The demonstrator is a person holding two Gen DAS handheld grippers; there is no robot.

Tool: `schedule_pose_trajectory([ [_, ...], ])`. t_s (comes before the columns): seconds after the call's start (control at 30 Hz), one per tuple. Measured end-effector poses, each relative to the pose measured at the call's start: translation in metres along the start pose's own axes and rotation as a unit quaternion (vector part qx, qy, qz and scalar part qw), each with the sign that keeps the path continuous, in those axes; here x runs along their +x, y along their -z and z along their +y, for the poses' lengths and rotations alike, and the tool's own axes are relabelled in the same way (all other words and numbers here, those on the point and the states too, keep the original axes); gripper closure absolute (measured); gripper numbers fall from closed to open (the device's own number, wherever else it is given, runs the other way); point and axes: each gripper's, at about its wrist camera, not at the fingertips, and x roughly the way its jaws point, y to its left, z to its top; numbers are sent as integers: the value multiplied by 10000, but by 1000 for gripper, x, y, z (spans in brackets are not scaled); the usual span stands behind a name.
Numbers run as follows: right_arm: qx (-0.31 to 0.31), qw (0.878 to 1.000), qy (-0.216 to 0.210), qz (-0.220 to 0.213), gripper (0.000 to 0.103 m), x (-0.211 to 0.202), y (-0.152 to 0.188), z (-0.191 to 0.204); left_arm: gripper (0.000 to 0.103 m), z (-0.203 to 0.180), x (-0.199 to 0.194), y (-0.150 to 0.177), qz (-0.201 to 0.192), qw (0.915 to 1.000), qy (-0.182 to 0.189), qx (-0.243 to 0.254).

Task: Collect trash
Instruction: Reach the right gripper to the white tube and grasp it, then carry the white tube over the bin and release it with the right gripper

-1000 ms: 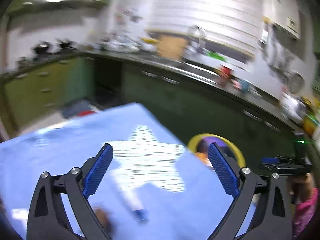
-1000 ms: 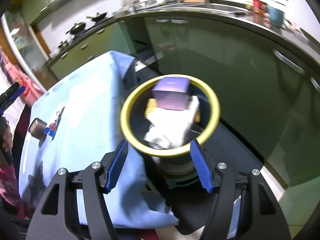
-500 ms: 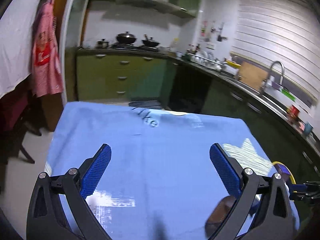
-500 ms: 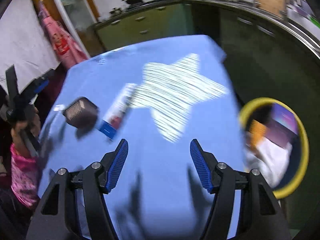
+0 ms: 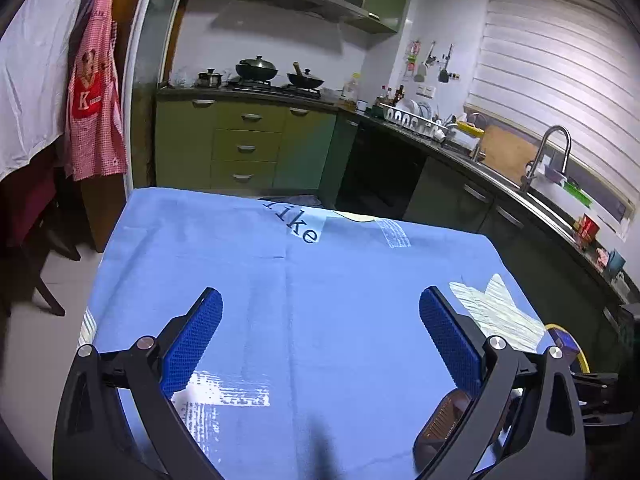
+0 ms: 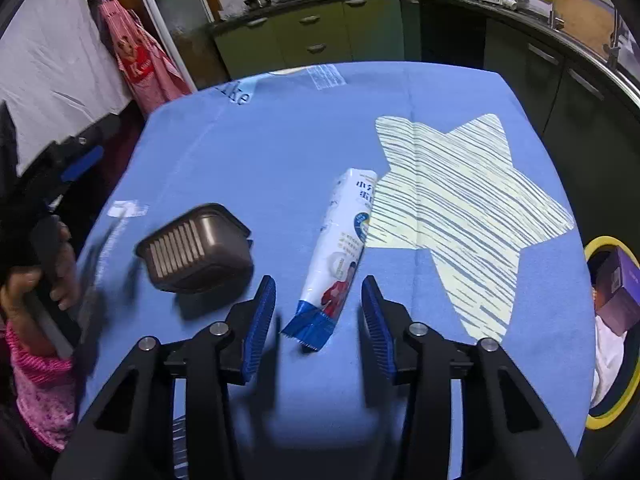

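A white and blue snack wrapper [image 6: 344, 248] lies on the blue tablecloth [image 6: 280, 140]. Its blue end sits between the fingers of my right gripper [image 6: 318, 284], whose jaws are closing; the pads stand clear of it on both sides. A brown plastic tray [image 6: 196, 248] lies upside down just left of the wrapper. My left gripper [image 5: 320, 294] hovers wide open over bare cloth with nothing between its fingers. The brown tray [image 5: 444, 420] peeks out behind its right finger. In the right wrist view the left gripper [image 6: 80, 164] is at the far left, held by a hand [image 6: 36, 280].
A yellow-rimmed bin [image 6: 612, 412] stands off the table's right edge, holding a purple box [image 6: 620, 292] and white paper. Green kitchen cabinets [image 5: 244, 144] and a counter with a sink run behind and to the right. A red apron [image 5: 92, 100] hangs at the left.
The right gripper swung left from above the bin to over the table, came down at the wrapper, and its jaws narrowed. The left gripper swung left towards the table's middle, then held still.
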Motion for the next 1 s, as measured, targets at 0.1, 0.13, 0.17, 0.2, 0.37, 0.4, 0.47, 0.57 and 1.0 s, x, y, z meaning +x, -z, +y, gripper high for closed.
schedule_pose_trajectory([
  [0.1, -11, 10000, 71, 60, 65, 7, 1, 1, 6, -9, -3, 0, -12, 10000, 28, 48],
  [0.13, -27, 9999, 98, 74, 68, 8, 1, 1, 6, -11, -3, 0, -9, 10000, 36, 54],
  [0.17, -24, 9999, 99, 82, 73, 9, 1, 1, 6, -12, -3, 0, -9, 10000, 37, 57],
  [0.2, -20, 9999, 94, 97, 73, 11, 1, 1, 6, -12, -3, 1, -3, 10000, 38, 62],
  [0.37, 37, 9999, 98, 77, 87, 10, 2, -5, 6, -14, -4, -1, 11, 10000, 31, 67],
  [0.4, 44, 9999, 93, 68, 87, 9, 3, -6, 6, -14, -4, -1, 7, 10000, 27, 66],
  [0.47, 65, 10000, 50, 21, 87, 4, 4, -8, 6, -14, -4, 0, 10, 10000, 21, 78],
  [0.57, 140, 9999, -4, -79, 87, -7, 7, -12, 6, -14, -3, 2, 15, 9999, 9, 102],
  [1.0, 702, 9950, 29, -705, 87, -95, 42, -66, 6, -18, 0, 3, 77, 9998, 13, 171],
])
